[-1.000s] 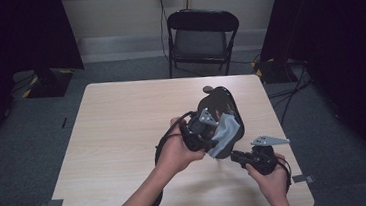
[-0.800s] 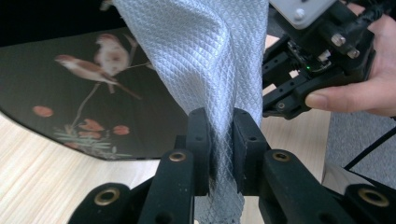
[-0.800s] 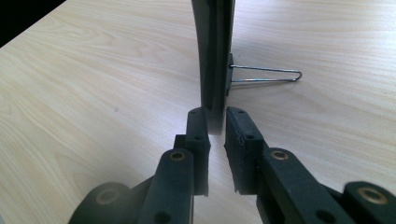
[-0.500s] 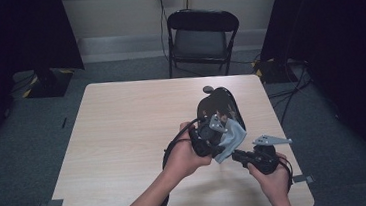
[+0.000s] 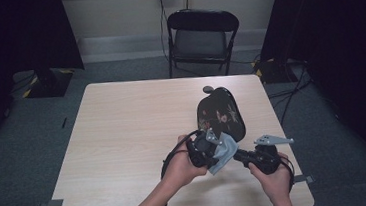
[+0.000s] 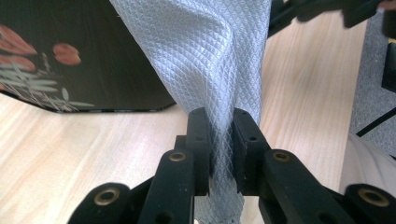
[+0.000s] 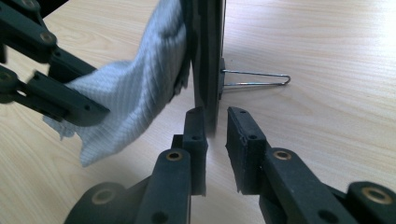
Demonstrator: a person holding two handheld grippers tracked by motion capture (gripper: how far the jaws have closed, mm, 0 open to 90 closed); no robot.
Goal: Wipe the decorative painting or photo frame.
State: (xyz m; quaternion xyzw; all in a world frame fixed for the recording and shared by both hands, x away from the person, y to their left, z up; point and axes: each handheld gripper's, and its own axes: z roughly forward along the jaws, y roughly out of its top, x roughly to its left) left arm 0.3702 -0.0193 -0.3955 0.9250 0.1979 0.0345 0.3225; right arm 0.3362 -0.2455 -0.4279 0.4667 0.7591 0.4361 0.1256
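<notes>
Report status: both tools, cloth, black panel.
Left tool shut on grey cloth, wiping floral black panel. Right tool pinches panel's lower edge, wire stand behind. Nothing in the way.

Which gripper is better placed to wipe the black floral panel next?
Left, likely. The left gripper is shut on the grey cloth, which hangs against the black floral panel. The right gripper has its jaws at the panel's edge, steadying it upright on the table, with no cloth.

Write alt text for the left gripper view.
The left gripper clamps a grey waffle-weave cloth between its black jaws. Behind it, a black panel painted with flowers rests on the pale wooden table.
</notes>
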